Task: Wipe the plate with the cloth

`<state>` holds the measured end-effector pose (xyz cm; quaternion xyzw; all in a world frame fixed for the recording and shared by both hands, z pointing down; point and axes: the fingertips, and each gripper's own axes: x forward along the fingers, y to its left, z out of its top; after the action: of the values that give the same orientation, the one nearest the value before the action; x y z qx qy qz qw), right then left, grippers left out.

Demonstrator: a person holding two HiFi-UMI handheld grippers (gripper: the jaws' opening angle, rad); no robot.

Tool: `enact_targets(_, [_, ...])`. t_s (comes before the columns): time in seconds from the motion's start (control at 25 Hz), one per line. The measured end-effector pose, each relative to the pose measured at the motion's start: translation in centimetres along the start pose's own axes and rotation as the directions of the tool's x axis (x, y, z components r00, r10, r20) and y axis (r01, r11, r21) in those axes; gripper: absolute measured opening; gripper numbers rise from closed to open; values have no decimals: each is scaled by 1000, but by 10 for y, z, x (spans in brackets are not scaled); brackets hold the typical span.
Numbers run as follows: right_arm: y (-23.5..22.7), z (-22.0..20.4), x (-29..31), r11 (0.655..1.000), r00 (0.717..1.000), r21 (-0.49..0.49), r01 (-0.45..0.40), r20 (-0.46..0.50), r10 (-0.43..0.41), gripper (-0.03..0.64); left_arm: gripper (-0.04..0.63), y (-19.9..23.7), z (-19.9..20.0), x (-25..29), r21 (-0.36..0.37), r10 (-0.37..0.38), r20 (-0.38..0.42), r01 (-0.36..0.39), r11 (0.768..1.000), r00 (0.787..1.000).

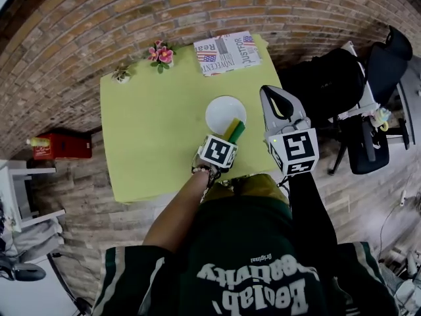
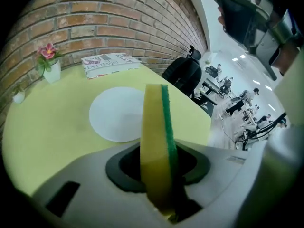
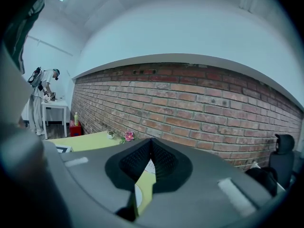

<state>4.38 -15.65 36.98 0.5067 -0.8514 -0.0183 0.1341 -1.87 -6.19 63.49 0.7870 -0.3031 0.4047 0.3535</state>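
The person wears a dark green shirt with white lettering across it and white stripes on the sleeves. A band circles the wrist just behind the left gripper, and a black sleeve runs back from the right gripper. Both claws are pale grey shells. Each carries a cube of black-and-white square markers behind its jaws. Dark ribbed pads line the right claw.

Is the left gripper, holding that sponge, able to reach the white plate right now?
Probably yes: the left gripper is shut on the sponge close by the plate, with only bare table between them.
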Motion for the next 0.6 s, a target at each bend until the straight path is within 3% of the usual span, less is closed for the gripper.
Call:
enact_targets(0.32, [-17,-4,-12,999,999,-6,36,-14,-36,14,140,-5,-7,11,-3,-17,-18,17,1000,1000])
enact_targets(0.6, [-8,-2,-4,1000,1000,-27,1,-15,-2,14,140,7,-16,2,-46,-1,12,2,999,1000])
